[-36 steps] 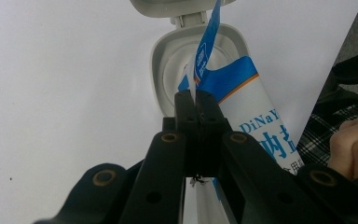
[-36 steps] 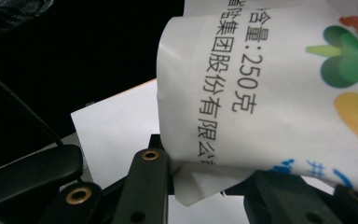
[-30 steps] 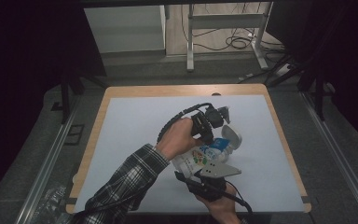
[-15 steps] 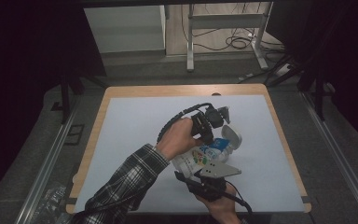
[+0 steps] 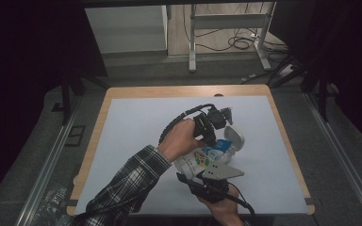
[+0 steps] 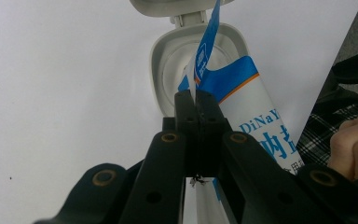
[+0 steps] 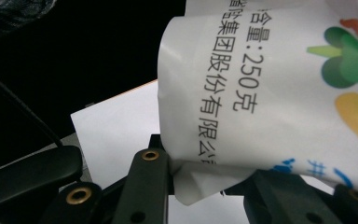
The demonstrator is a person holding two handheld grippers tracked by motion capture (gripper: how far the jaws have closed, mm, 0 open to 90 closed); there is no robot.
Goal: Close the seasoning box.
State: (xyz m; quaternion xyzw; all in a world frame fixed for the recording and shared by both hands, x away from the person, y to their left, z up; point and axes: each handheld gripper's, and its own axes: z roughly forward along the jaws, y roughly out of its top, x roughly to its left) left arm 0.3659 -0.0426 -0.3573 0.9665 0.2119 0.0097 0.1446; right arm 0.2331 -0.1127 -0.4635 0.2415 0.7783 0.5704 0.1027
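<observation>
White table (image 5: 132,141) (wide bare margins): both grippers clamp the pouch (image 5: 202,157) ends

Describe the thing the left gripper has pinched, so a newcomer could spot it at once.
On the white table, near its middle, both grippers hold a soft printed pouch over an open grey flip-lid container. The left gripper is shut on the pouch's torn-open top edge. That edge is a thin blue-and-white flap sticking up, unlike the rounded grey plastic behind it.

Pouch (image 5: 202,157) near the surface's (image 5: 132,136) near edge, right of centre, between the grippers: left gripper (image 5: 215,123) behind it, right gripper (image 5: 206,178) before it. Open lid (image 5: 233,138) at the pouch's far end.
</observation>
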